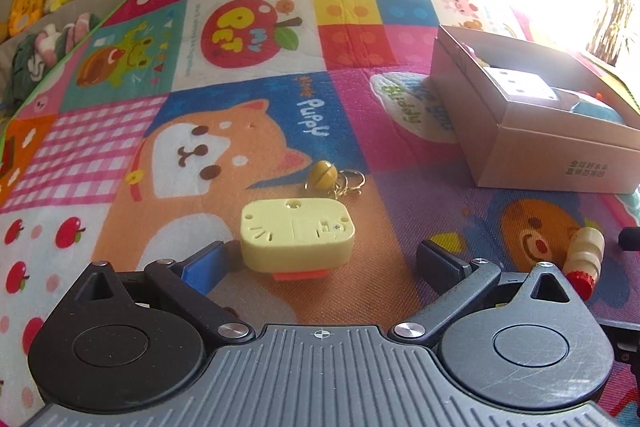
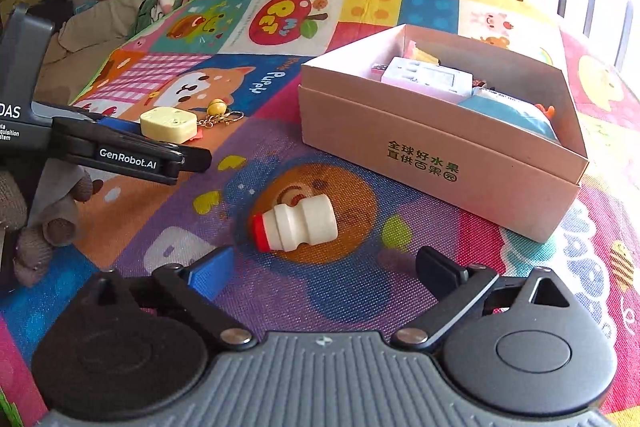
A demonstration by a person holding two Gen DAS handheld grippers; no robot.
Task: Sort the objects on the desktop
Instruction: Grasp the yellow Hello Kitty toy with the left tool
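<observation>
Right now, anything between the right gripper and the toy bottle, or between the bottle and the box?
Nothing visible. The right gripper is open, with the toy bottle lying on its side on bare mat just ahead of the fingers. Between the bottle and the box there is only mat. The left gripper is off to the side by the yellow keychain.

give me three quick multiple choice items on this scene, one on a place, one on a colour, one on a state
1. Where does the yellow box-shaped toy lie?
A. inside the cardboard box
B. on the mat, between the left claw's fingers
C. on the sofa

2. What colour is the cap of the small white bottle?
A. red
B. green
C. black

3. How is the right claw?
A. shut on the bottle
B. shut, empty
C. open, bottle lying just ahead

Answers: B, it sits on the play mat with the left claw around it; A, the red end shows; C, its fingers stand wide apart.
</observation>
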